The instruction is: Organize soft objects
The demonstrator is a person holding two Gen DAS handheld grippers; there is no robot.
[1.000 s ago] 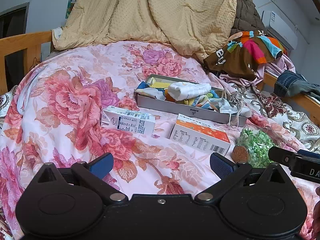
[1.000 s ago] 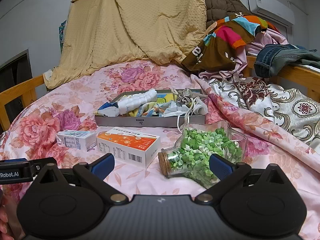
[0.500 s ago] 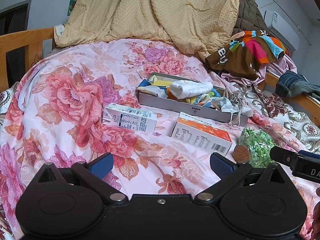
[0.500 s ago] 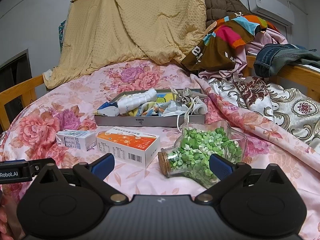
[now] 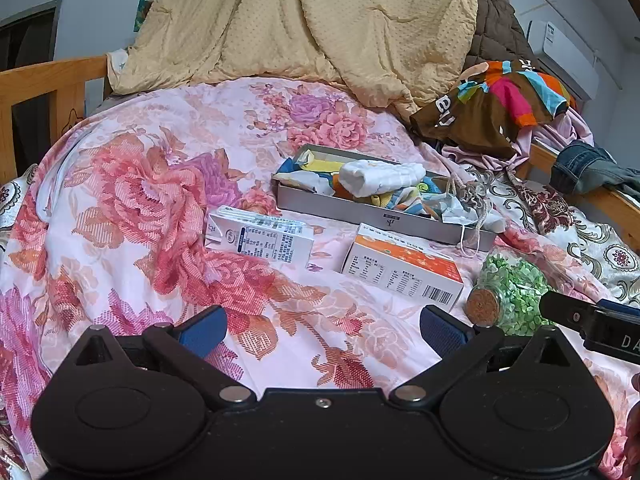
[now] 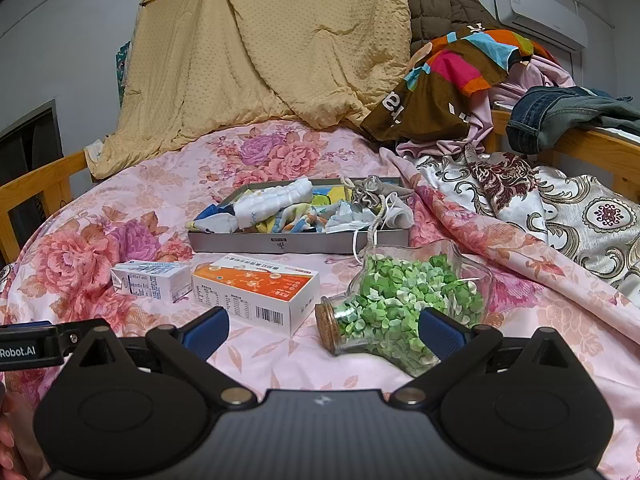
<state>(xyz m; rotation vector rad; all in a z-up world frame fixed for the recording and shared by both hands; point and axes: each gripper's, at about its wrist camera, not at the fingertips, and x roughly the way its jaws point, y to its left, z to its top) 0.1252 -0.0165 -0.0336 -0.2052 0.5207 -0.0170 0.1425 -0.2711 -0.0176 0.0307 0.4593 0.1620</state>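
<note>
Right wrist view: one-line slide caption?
Open right tongs hover over a corked jar before a cloth-filled tray.

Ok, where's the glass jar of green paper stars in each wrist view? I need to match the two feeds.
Left wrist: the jar lies on its side at lower right, cork toward the camera, beside the orange box.
Right wrist: the jar is low, just right of centre, by the same box.
Shared landmark: the grey tray of cloths behind.
</note>
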